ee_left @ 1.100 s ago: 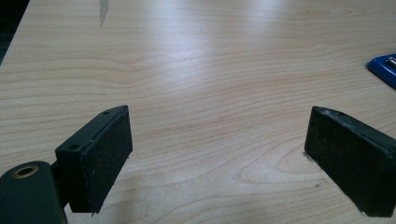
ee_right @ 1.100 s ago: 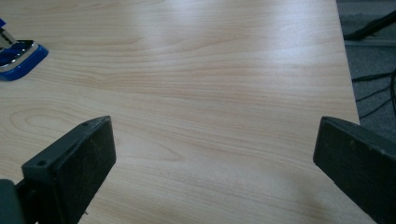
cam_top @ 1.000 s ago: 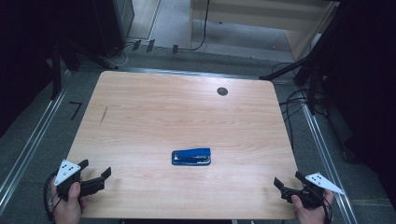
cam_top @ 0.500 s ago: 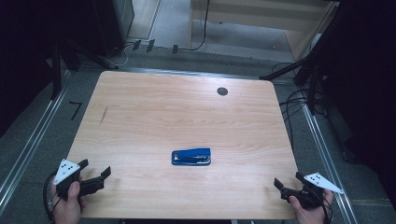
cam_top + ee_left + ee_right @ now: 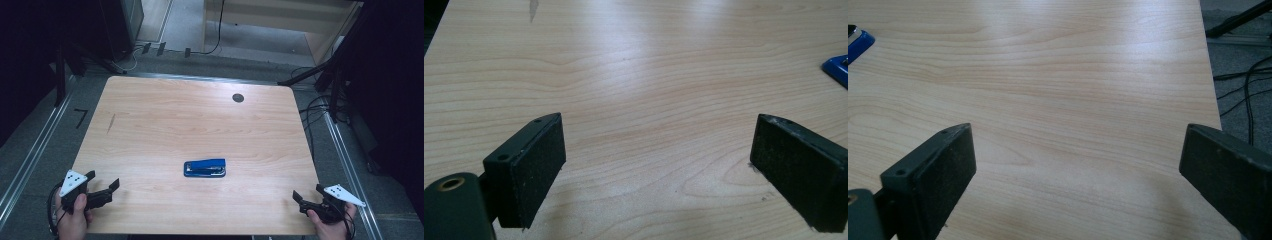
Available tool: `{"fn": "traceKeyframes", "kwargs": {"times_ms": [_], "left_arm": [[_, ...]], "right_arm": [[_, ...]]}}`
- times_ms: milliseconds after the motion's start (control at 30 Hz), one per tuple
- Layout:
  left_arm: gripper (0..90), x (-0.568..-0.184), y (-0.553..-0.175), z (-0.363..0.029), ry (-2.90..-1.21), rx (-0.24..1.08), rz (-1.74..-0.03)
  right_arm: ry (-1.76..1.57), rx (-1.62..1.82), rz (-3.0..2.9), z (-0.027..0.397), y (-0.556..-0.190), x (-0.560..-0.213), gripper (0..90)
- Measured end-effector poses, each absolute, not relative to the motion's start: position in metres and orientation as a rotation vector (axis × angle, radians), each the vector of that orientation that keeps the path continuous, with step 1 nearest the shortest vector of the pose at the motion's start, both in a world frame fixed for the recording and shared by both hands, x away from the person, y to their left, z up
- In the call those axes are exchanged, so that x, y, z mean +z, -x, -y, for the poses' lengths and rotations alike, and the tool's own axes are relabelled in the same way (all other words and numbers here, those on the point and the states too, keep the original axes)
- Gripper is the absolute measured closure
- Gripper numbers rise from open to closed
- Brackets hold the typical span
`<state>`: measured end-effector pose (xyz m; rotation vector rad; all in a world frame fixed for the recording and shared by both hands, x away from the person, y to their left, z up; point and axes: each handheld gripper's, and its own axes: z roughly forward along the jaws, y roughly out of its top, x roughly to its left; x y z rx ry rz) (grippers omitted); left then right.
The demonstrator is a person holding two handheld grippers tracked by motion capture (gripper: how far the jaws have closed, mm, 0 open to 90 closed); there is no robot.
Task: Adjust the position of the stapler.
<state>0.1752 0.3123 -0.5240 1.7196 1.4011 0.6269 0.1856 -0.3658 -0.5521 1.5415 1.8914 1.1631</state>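
Both grippers, left (image 5: 102, 192) and right (image 5: 303, 201), are sitting wide and empty, pre-approach; next, either is likely advancing inward to the stapler (image 5: 204, 168) between them.

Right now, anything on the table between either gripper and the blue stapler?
Nothing visible. Bare wooden tabletop lies between the left gripper and the blue stapler, and likewise between the right gripper and the stapler. Both grippers have their jaws open, holding nothing, at the near table corners.
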Motion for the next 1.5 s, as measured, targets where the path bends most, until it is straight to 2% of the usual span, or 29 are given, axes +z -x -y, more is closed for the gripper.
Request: {"fn": "traceKeyframes", "kwargs": {"times_ms": [100,367,1500], "left_arm": [[8.0,-0.525,-0.179,-0.309,-1.766,0.609,-1.405],[8.0,-0.526,-0.187,-0.302,-1.819,0.632,-1.447],[8.0,-0.526,-0.188,-0.306,-1.794,0.607,-1.456]], "right_arm": [[-1.576,1.103,-1.861,0.358,-0.188,-0.552,12.7],[-1.583,0.989,-1.931,0.333,-0.198,-0.553,12.2],[-1.568,1.044,-1.900,0.336,-0.195,-0.552,12.5]]}}
